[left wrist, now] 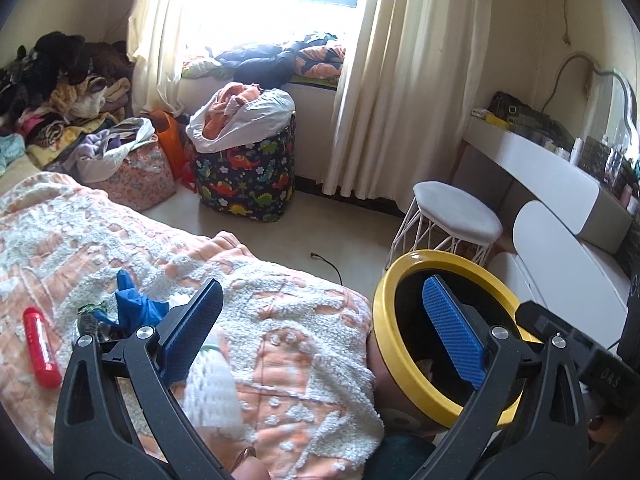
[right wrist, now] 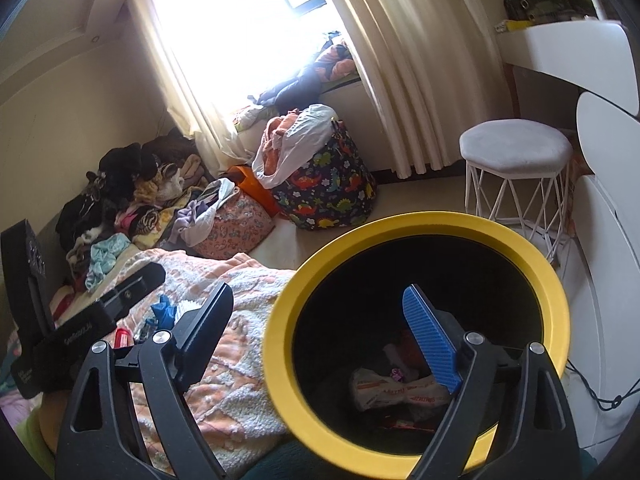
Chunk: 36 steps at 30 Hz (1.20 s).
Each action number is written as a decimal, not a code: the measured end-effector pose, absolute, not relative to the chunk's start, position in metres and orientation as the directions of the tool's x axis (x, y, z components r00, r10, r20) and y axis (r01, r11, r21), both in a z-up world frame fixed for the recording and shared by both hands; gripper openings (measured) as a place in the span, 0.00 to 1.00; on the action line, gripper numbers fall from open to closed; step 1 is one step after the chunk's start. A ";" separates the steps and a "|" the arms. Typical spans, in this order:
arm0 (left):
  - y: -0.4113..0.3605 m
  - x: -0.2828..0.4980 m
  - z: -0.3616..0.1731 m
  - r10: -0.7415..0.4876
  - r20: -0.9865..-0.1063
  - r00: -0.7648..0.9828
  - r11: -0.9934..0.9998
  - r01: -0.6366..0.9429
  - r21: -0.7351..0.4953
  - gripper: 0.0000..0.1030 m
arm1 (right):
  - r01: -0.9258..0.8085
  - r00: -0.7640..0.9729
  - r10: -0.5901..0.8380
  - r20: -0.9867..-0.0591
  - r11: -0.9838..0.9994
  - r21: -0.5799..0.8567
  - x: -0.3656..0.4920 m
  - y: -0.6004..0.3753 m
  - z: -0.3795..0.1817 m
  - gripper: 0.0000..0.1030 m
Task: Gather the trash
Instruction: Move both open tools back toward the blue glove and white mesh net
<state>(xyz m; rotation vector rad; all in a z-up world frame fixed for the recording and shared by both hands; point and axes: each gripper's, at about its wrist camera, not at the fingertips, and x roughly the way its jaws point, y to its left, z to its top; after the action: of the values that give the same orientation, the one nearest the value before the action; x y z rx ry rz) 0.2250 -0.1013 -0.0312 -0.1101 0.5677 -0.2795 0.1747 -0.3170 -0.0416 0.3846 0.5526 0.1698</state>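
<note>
Trash on the bed: a red tube [left wrist: 41, 347] lies farthest left on the orange-and-white blanket [left wrist: 280, 320]; just right of it sit a dark crinkled wrapper [left wrist: 91, 316] and a crumpled blue glove [left wrist: 136, 308]; a white foam net sleeve [left wrist: 212, 384] lies nearest, partly behind the left finger.
Left hand-held gripper [left wrist: 320, 328]: jaws spread wide, holding nothing, poised over the blanket's near corner with the foam sleeve by its left finger.
Bin: a black bin with a yellow rim [right wrist: 416, 224] stands on the floor touching the bed's right edge; crumpled wrappers [right wrist: 400, 394] already lie at its bottom.
Right hand-held gripper [right wrist: 320, 332]: also open and empty, its right finger over the bin's mouth, its left finger over the blanket.
Step in hand, as I judge it: picking up the next scrap from the bed, probably with the left side.
Doing it well: swing left until one item sits between the fingers, press lightly into the soft blanket, and close without pinching the fleece.
Handling guess: foam sleeve and glove will squash easily; the tube looks rigid and may roll, so grip across its middle.
Further right: a white stool [left wrist: 456, 208] and dresser [left wrist: 560, 172], not part of the job.
</note>
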 end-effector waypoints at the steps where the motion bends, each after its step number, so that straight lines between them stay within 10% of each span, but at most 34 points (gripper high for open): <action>1: -0.098 0.225 -0.032 -0.293 -0.512 0.807 0.955 0.228 -0.187 0.89 | -0.058 0.840 0.259 -0.477 0.917 0.395 0.173 -0.314 -0.041 0.82; 36: 0.052 0.237 -0.041 -0.196 -0.510 0.838 0.937 0.007 -0.349 0.89 | -0.291 0.719 0.365 -0.591 0.931 0.221 0.174 -0.166 -0.054 0.86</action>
<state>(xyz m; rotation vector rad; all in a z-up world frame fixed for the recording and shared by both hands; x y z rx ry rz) 0.2369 0.0516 -0.0411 -0.3446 0.5704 -0.1098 0.1736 -0.1664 -0.0545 0.1155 0.6775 0.3635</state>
